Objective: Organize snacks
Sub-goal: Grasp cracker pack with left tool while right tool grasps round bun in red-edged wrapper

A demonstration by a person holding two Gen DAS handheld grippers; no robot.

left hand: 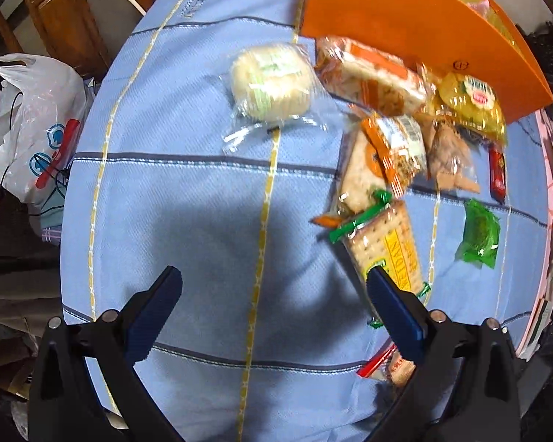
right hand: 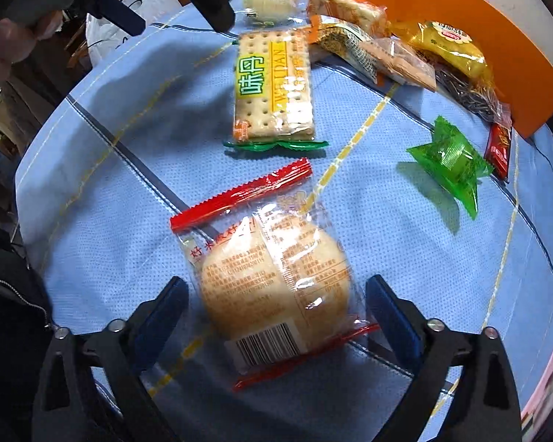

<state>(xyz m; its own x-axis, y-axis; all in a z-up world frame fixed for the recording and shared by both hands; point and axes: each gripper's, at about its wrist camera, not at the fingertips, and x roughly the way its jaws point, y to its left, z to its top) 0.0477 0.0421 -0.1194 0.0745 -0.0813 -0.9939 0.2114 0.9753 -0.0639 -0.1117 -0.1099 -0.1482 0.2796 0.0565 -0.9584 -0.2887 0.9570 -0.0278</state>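
A: Two tools over the counter (right hand: pixel 92 169), blue check cloth. States?

B: Left tool (left hand: pixel 272 287) wide, nothing between the pads, bare cloth under it; cracker pack (left hand: pixel 390 246) just beside its right finger.

A: Right?

B: Right tool (right hand: pixel 276 296) straddles the red-sealed bun pack (right hand: pixel 272 280) near the counter's near edge. Pads flank the wrapper, not pressing. No grip.

A: The rest?

B: Snack pile against the orange box (right hand: pixel 442 11) at the far edge. Green candy (right hand: pixel 449 162) alone toward the right edge. White round cake (left hand: pixel 271 81) left of the pile.
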